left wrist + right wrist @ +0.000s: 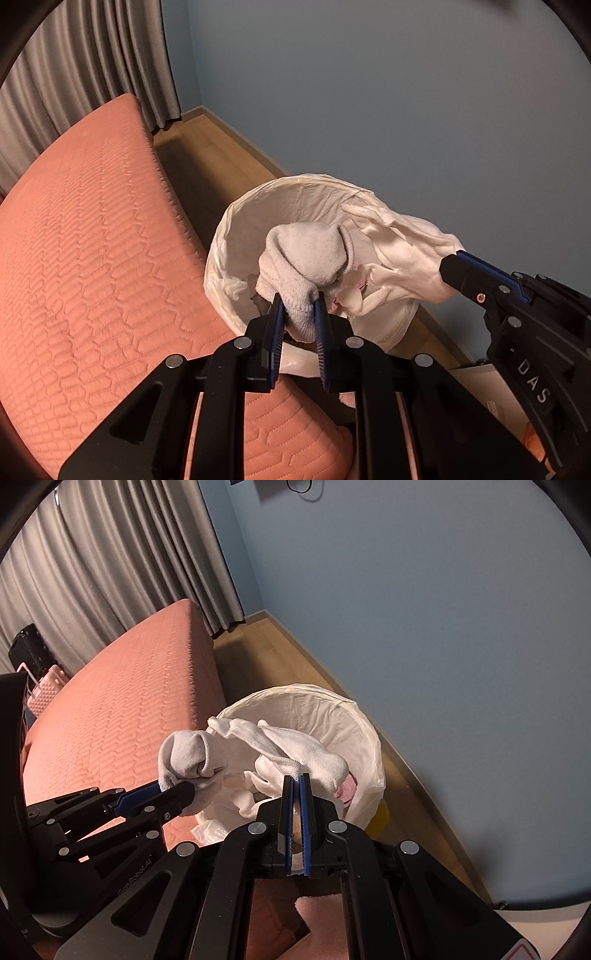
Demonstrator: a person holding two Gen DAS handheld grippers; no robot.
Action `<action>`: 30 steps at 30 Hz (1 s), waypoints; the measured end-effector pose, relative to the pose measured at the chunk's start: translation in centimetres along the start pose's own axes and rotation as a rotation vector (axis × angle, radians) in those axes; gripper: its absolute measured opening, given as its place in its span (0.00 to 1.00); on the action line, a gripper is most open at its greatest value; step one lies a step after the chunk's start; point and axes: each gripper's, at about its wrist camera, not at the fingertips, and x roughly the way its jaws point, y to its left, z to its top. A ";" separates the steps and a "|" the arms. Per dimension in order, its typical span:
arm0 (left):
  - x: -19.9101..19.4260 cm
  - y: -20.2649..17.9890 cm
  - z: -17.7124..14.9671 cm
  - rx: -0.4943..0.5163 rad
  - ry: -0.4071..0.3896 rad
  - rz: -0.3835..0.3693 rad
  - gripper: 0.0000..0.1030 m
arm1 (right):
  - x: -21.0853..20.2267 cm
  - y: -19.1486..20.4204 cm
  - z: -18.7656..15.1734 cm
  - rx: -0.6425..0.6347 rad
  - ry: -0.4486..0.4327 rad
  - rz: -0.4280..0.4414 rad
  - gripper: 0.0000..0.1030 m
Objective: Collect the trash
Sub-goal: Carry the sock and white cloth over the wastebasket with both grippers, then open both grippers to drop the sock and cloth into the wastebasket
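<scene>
The left tongs [299,306] clamp a grey sock [306,266], its length rising upward; the right tongs [297,786] pinch a white cloth [280,753] stretched sideways above the lined bin [365,720].

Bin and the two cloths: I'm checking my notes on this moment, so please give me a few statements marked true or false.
1. The left gripper is shut on a grey sock. True.
2. The right gripper is open and holds nothing. False: its jaws are shut on a white cloth.
3. The bin has a pale plastic liner. True.
4. The bin stands on the mattress. False: it stands on the floor beside it.
5. Both cloths hang over the bin's mouth. True.
</scene>
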 end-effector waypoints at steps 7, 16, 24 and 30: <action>0.4 -0.7 0.5 0.008 0.000 0.000 0.17 | 0.5 0.4 -0.2 0.004 0.003 0.000 0.03; 0.0 0.1 0.3 -0.019 -0.021 0.035 0.34 | 0.6 0.3 -0.1 -0.008 0.001 0.008 0.04; -0.5 1.3 0.4 -0.050 -0.031 0.056 0.41 | 0.7 1.1 0.1 -0.031 0.001 0.009 0.06; -0.8 1.8 0.1 -0.064 -0.031 0.058 0.41 | 0.5 1.7 0.4 -0.040 -0.007 0.009 0.07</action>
